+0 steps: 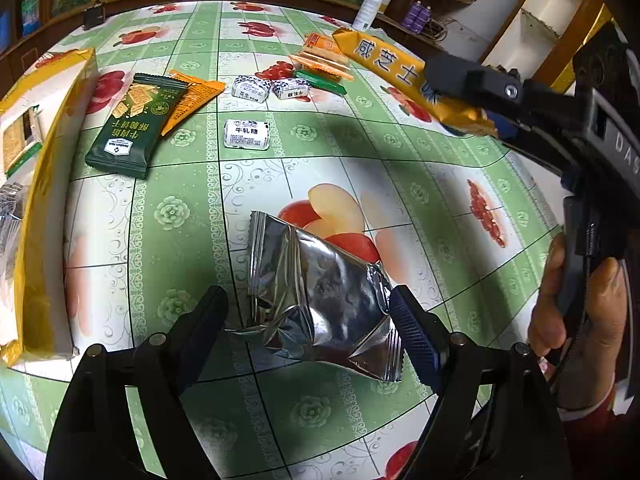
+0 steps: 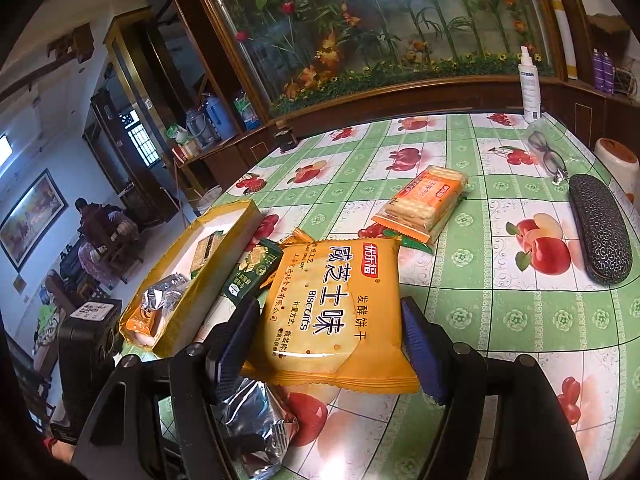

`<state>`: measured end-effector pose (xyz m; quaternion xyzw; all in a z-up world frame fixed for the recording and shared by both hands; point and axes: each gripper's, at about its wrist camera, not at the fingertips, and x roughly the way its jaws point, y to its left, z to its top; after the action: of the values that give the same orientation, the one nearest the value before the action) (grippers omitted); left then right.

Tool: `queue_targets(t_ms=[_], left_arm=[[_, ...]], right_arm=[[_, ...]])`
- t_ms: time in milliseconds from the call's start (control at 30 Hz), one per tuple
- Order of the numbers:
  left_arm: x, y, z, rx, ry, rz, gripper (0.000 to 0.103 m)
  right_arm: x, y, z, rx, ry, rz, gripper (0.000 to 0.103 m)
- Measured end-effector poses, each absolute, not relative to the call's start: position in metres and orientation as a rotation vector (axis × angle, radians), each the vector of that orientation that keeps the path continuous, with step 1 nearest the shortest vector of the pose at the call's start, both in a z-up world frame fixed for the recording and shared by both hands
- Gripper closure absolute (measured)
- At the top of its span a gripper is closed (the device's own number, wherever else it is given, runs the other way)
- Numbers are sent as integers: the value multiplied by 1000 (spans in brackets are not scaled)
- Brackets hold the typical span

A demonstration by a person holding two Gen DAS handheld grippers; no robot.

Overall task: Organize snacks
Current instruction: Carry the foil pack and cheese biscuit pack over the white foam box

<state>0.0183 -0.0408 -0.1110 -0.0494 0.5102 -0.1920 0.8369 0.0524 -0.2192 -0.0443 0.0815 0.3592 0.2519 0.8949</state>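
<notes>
A crumpled silver foil packet (image 1: 320, 292) lies on the fruit-print tablecloth (image 1: 420, 184). My left gripper (image 1: 310, 326) is open around it; the left finger (image 1: 208, 320) stands clear and the blue right pad (image 1: 412, 332) is at the packet's edge. My right gripper (image 2: 326, 320) is shut on a yellow biscuit packet (image 2: 332, 312) and holds it off the table; the left wrist view shows that packet (image 1: 400, 76) hanging at upper right. The silver packet (image 2: 256, 420) shows below it. A yellow open box (image 1: 44, 200) holding some snacks stands at the left.
On the cloth lie a dark green cracker packet (image 1: 132, 128), an orange packet (image 1: 192, 100), three white candies (image 1: 246, 134) and a clear-and-orange cracker pack (image 2: 424, 200). A glasses case (image 2: 600, 232), eyeglasses (image 2: 546, 156) and a spray bottle (image 2: 530, 84) are at the far right.
</notes>
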Motion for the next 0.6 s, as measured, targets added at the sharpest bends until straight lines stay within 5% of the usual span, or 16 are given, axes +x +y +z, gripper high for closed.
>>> queue_targets(t_ms=[167, 300, 433, 533, 567, 600], left_arm=[[18, -53, -111, -105, 1078, -401, 20], [15, -75, -116, 45, 1051, -338, 7], [9, -90, -121, 158, 1036, -301, 11], [9, -83, -117, 144, 1006, -286, 41], [10, -80, -115, 143, 999, -283, 64], [11, -76, -114, 132, 999, -283, 76]], right_arm=[[52, -224, -45, 174, 745, 510, 31], [52, -227, -46, 179, 746, 502, 31], [51, -230, -46, 183, 742, 495, 31], [50, -232, -45, 185, 740, 492, 31], [50, -233, -45, 186, 739, 492, 31], [50, -233, -45, 188, 740, 493, 31]])
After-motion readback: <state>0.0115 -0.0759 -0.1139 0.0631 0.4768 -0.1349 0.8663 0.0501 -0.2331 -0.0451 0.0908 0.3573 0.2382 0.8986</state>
